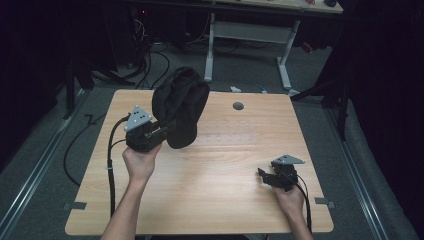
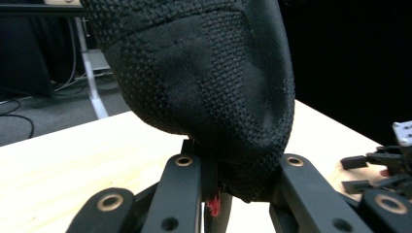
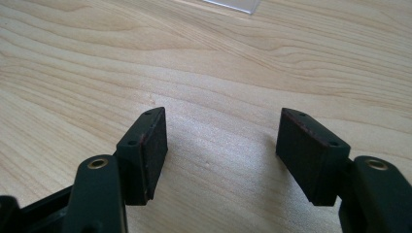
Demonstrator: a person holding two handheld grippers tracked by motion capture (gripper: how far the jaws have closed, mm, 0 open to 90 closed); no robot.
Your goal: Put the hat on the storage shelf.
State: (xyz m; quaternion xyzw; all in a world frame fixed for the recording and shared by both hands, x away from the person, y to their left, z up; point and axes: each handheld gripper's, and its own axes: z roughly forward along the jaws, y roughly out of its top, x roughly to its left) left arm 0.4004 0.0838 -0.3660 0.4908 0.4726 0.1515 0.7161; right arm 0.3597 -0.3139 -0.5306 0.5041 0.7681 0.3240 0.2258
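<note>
Nearest the high camera, two bare forearms reach in over the near edge of the wooden table (image 1: 210,190). The right hand (image 1: 290,197) holds the right gripper (image 1: 263,176) low near the table's right edge, toward the near corner. Its jaws stand spread wide with only bare wood grain between them, and the pads (image 3: 151,150) hang just above the surface.

The left hand (image 1: 141,161) holds the left gripper (image 1: 161,134) raised over the table's left half. Its jaws are pinching the lower edge of a black knit bag (image 1: 179,107), which bulges up and away from the gripper, off the table. In the left gripper view the bag (image 2: 204,73) blocks most of the scene ahead; the cloth is pressed between the jaws, with a small red tag (image 2: 214,206) at the pinch.

A round grey hole (image 1: 238,106) sits near the far edge of the table. Beyond it, cables (image 1: 150,65) lie on the floor beside the white legs of another desk (image 1: 250,35).
</note>
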